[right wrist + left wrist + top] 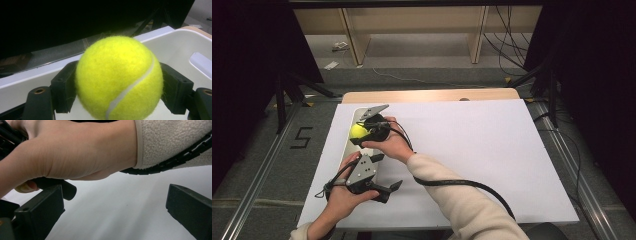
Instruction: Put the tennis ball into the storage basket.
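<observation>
**Yellow-green ball held over the white tray**

Black jaws of the left gripper (382, 191) stand wide apart and hold nothing; in the left gripper view they frame bare white table (120, 212), with the other hand's wrist and fleecy sleeve (172, 140) crossing close above. The gripper waits low at the near left of the tabletop (492, 150), its jaws pointing right along the surface.

Just beyond it, the right gripper (362, 134) is reached across to the left, its jaws closed on a tennis ball (357, 131), one pad pressed to each side. In the right gripper view the ball (119, 77) sits squarely between the pads, above the inside of a white tray (175, 47) with a slotted handle in its end wall. From above, the tray (346, 146) lies at the table's left edge, long side running away from the person, and the ball hangs over its middle stretch.

By the look of it, the step in hand is carrying the ball into the tray. Next would be a short lowering until the ball nears the floor, then opening the jaws gently so it does not roll or bounce.

Being round, the ball has no long axis and points nowhere; its pale seam runs diagonally across the facing side, from upper right to lower middle.
</observation>
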Motion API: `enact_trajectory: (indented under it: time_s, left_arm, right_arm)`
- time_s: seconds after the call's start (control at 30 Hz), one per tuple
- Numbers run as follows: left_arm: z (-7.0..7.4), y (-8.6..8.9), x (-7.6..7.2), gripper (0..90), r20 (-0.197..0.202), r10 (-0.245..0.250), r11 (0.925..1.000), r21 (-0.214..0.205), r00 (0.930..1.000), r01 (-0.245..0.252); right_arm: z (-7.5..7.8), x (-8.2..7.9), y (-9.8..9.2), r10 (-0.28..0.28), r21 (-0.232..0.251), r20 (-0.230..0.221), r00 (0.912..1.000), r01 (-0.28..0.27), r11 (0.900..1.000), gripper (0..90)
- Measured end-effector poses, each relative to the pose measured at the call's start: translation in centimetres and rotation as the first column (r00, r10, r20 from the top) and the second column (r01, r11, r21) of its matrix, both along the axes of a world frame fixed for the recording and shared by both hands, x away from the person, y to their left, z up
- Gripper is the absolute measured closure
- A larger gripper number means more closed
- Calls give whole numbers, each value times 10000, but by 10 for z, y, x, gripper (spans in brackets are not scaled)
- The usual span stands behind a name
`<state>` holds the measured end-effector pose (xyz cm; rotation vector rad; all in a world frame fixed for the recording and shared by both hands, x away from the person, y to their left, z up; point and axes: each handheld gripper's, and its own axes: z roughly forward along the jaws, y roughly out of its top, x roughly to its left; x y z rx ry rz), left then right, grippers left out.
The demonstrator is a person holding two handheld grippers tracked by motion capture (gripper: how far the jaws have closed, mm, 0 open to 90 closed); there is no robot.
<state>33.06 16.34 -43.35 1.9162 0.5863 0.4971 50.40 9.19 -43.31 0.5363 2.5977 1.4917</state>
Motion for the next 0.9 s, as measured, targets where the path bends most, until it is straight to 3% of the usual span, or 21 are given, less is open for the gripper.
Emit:
enact_trajectory:
  time_s: [0.9]
  left_arm:
    - [0, 0, 0, 9, -1, -36, 10000, 17, 10000, 36]
  right_arm:
    - [-4, 0, 2, 51, -210, 46, 10000, -50, 9998, 258]
